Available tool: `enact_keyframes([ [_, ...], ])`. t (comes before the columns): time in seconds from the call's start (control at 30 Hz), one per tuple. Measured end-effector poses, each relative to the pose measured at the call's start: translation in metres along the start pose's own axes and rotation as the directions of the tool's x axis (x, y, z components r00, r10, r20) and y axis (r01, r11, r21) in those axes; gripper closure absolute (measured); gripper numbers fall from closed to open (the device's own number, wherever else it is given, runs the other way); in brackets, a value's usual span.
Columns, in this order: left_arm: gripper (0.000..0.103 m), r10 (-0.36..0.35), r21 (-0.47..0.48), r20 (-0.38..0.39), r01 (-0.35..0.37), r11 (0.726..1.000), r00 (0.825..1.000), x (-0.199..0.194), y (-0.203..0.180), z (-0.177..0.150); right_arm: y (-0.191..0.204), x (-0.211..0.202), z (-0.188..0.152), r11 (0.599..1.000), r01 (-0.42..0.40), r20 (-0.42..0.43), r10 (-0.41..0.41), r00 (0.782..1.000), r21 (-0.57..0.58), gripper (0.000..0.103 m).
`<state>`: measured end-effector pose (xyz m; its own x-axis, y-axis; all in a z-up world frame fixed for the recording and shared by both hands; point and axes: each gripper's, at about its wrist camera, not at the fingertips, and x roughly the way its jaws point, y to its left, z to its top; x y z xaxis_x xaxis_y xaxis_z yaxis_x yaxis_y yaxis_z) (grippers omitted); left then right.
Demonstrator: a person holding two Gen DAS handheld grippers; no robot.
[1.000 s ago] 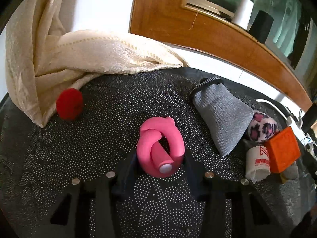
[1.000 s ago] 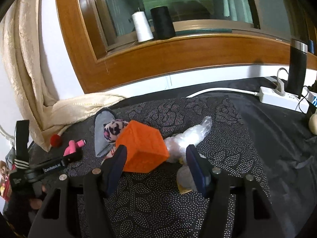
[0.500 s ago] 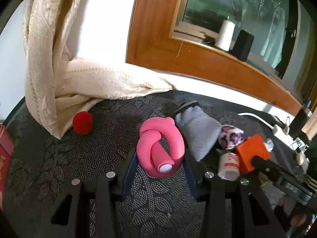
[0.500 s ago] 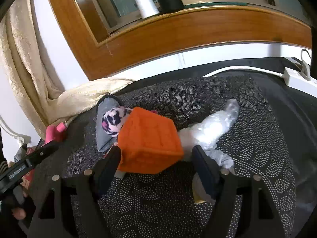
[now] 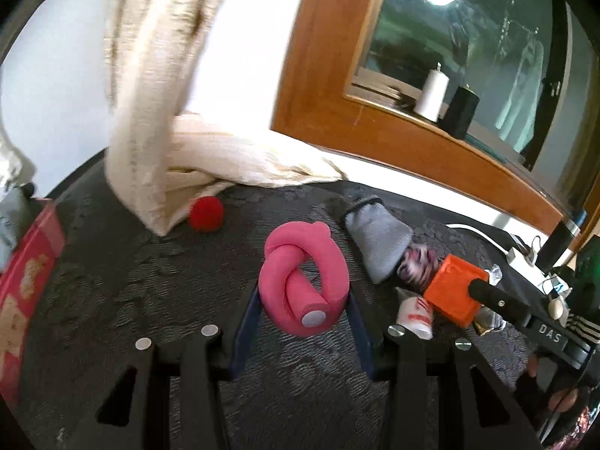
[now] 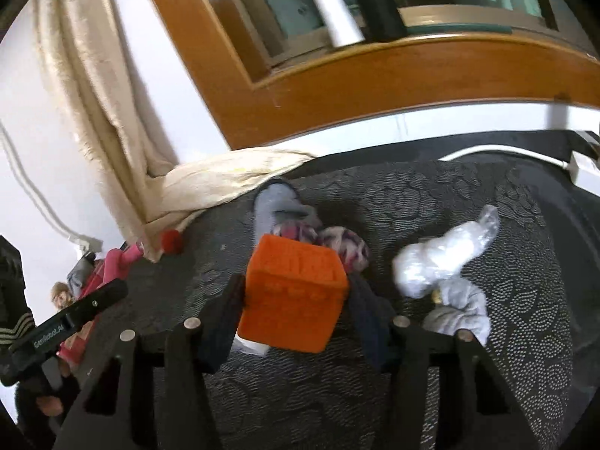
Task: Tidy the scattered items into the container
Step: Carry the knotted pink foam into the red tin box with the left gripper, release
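Note:
My left gripper (image 5: pixel 303 300) is shut on a pink knotted foam tube (image 5: pixel 303 281) and holds it above the dark patterned cloth (image 5: pixel 131 281). My right gripper (image 6: pixel 296 300) is shut on an orange cube (image 6: pixel 292 292), lifted off the cloth; the cube also shows in the left wrist view (image 5: pixel 453 292). On the cloth lie a red pom-pom (image 5: pixel 205 213), a grey pouch (image 5: pixel 378 242), a leopard-print ball (image 6: pixel 343 249), a small white bottle (image 5: pixel 414 311), a clear plastic wrap bundle (image 6: pixel 442 258) and a grey sock (image 6: pixel 461 311).
A red box (image 5: pixel 22 288) stands at the left edge of the cloth. A cream curtain (image 5: pixel 157 112) drapes onto the back left. A wooden window frame (image 6: pixel 375 86) with two thread spools runs behind. A white power strip and cable (image 6: pixel 577 161) lie at the right.
Both grippers have risen with their loads. The left one lifted the pink tube and drew back leftward, bringing the red box into view. The right one closed on the orange cube and lifted it.

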<state>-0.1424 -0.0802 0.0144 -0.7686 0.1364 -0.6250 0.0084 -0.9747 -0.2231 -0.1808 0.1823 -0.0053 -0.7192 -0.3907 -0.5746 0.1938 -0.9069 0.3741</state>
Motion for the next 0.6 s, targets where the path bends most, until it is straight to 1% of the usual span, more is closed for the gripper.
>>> enact_keyframes([
  [0.13,0.056,0.024,-0.023,0.016,-0.024,0.999,1.000,-0.009,0.018,0.001,0.014,0.001,-0.003,0.999,-0.041,-0.037,0.040,0.998,-0.031,0.044],
  [0.23,0.056,0.034,-0.035,0.015,-0.033,0.999,0.999,-0.013,0.024,-0.002,0.014,0.010,-0.009,1.000,-0.023,-0.074,0.021,0.997,-0.018,0.041],
  [0.3,0.056,0.040,-0.044,0.014,-0.039,0.998,0.999,-0.015,0.027,-0.005,0.007,0.018,-0.011,1.000,-0.016,-0.104,0.018,0.994,0.022,0.039],
  [0.37,0.056,0.046,-0.052,0.014,-0.045,0.998,0.999,-0.018,0.031,-0.007,0.000,0.024,-0.012,0.998,-0.017,-0.129,0.024,0.991,0.057,0.035],
  [0.43,0.056,0.052,-0.060,0.013,-0.051,0.997,0.999,-0.020,0.035,-0.010,-0.008,0.028,-0.014,0.994,-0.043,-0.145,0.057,0.988,0.104,0.026],
  [0.53,0.056,0.061,-0.073,0.012,-0.060,0.996,0.998,-0.023,0.040,-0.014,-0.021,0.035,-0.015,0.980,-0.078,-0.165,0.109,0.980,0.181,0.024],
  [0.6,0.056,0.067,-0.081,0.011,-0.066,0.995,0.998,-0.026,0.044,-0.016,-0.028,0.041,-0.017,0.965,-0.117,-0.183,0.163,0.970,0.235,0.024],
])
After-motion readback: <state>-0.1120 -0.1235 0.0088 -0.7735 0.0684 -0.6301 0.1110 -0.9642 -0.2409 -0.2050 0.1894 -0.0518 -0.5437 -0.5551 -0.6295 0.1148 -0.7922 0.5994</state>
